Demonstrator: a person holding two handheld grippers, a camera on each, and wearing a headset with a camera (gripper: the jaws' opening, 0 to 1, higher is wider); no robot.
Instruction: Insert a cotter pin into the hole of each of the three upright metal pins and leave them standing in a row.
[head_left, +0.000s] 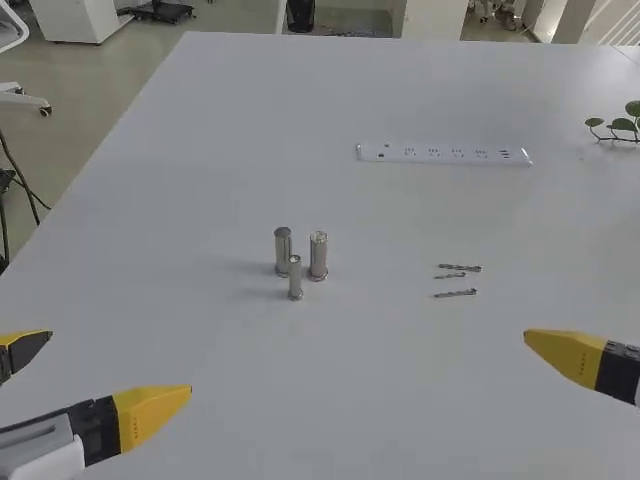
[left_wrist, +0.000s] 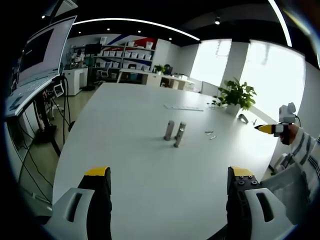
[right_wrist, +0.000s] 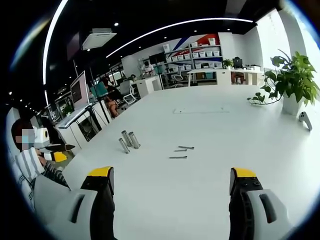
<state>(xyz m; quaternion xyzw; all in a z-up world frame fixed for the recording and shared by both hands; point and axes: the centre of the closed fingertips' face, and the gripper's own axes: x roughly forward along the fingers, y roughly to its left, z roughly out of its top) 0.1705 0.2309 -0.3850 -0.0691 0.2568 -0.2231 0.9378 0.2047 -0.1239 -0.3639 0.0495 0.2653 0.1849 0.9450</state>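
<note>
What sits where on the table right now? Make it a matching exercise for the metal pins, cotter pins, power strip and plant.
Things:
1. metal pins
2. cotter pins
3. power strip
4. plant

Places, as the head view shows them:
A. green leaves at the table's right side
B. lying flat, just right of the upright cluster
C. standing clustered mid-table
D. lying flat farther across the table

Pairs: 1-C, 2-B, 3-D, 4-A

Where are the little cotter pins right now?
In the head view the cotter pins lie on the table, right of the three metal pins, below the power strip.
</note>
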